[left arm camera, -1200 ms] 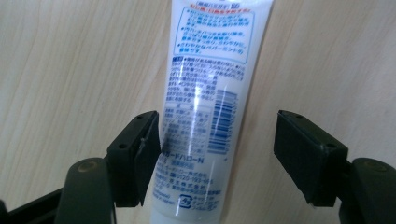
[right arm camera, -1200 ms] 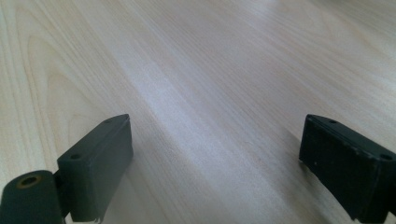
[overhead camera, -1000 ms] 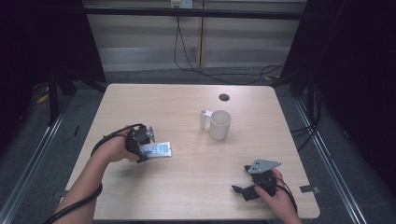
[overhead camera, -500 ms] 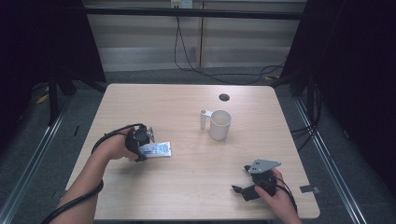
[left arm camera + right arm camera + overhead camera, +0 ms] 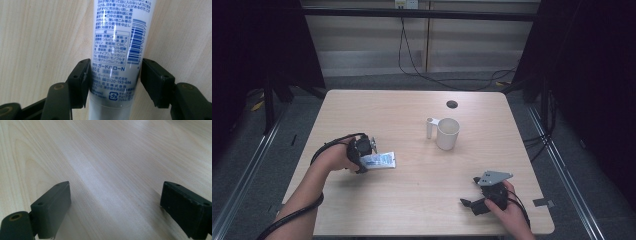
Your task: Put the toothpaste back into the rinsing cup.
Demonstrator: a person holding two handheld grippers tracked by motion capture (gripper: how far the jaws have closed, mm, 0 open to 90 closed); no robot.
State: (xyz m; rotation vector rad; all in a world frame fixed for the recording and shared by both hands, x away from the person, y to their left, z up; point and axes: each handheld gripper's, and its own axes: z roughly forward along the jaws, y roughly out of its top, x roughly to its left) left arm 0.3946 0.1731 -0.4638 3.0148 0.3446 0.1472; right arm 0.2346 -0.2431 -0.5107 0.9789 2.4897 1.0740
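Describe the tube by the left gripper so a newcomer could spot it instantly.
On the pale wooden table, look at the near left part, well left of the white mug. The tube lies flat there between the jaws of the left gripper. It is white with blue print and a barcode.

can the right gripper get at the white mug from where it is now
Probably yes: the right gripper rests near the table's front edge with its jaws open, and bare table lies between it and the mug; the tube lies off to the left.

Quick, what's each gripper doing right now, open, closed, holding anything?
Left gripper: jaws have just been closing around the toothpaste tube, one pad touching, the other just clear.
Right gripper: open, holding nothing.
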